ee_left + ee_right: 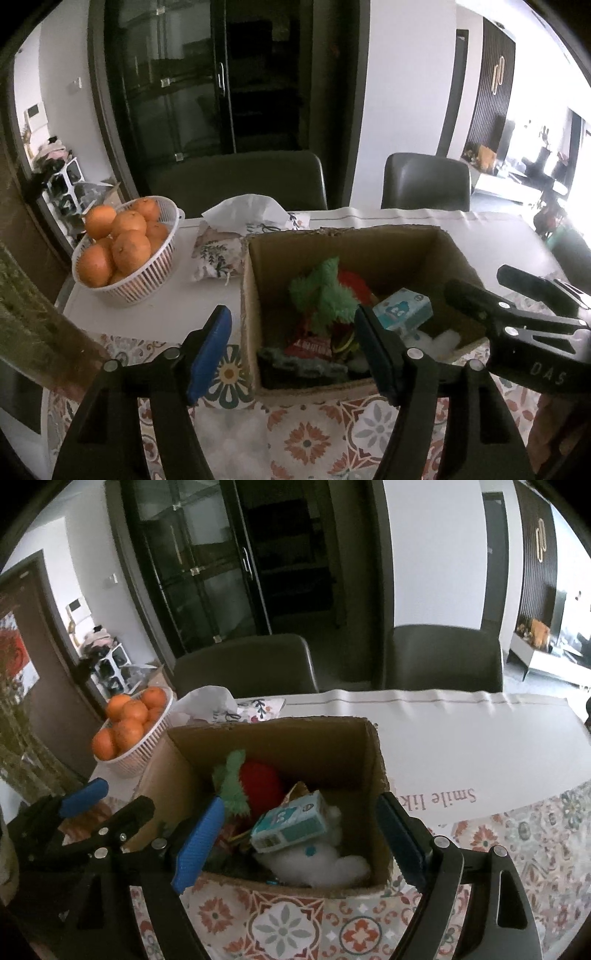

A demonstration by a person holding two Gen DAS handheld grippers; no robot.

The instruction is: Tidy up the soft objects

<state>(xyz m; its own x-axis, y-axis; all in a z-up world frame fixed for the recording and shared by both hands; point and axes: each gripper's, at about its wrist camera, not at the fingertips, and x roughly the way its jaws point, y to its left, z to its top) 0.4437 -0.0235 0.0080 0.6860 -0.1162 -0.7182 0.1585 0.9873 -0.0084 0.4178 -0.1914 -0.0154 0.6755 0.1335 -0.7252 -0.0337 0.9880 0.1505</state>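
Now both pairs of jaws stand apart and nothing is between their pads. The left gripper (291,354) hangs over the near left corner of the cardboard box (388,254); its left blue pad is outside the box wall, above the patterned cloth (310,439), and its right pad is over the inside of the box. The right gripper (301,834) points down at the same box from the near side, one pad over the left part of the opening and the other at the right wall. In the left wrist view the right gripper (517,295) shows at the right edge, just beside the right wall of the box.

The soft things lie inside the box. A green plush piece (325,291) sits in the middle with a red plush toy (260,786) just behind it. A teal and white carton (291,823) leans tilted over a white fluffy toy (321,860) at the near right corner. At the near left corner lies something dark (303,365); what it is cannot be told.

The box stands on the worktop (480,738), partly on the patterned cloth. To its left, a floral pouch (218,254) lies near the box wall, and a white tissue pack (251,210) is behind it. A white basket (147,277) full of oranges (129,247) stands farther left. Two dark chairs (424,181) stand behind the worktop.
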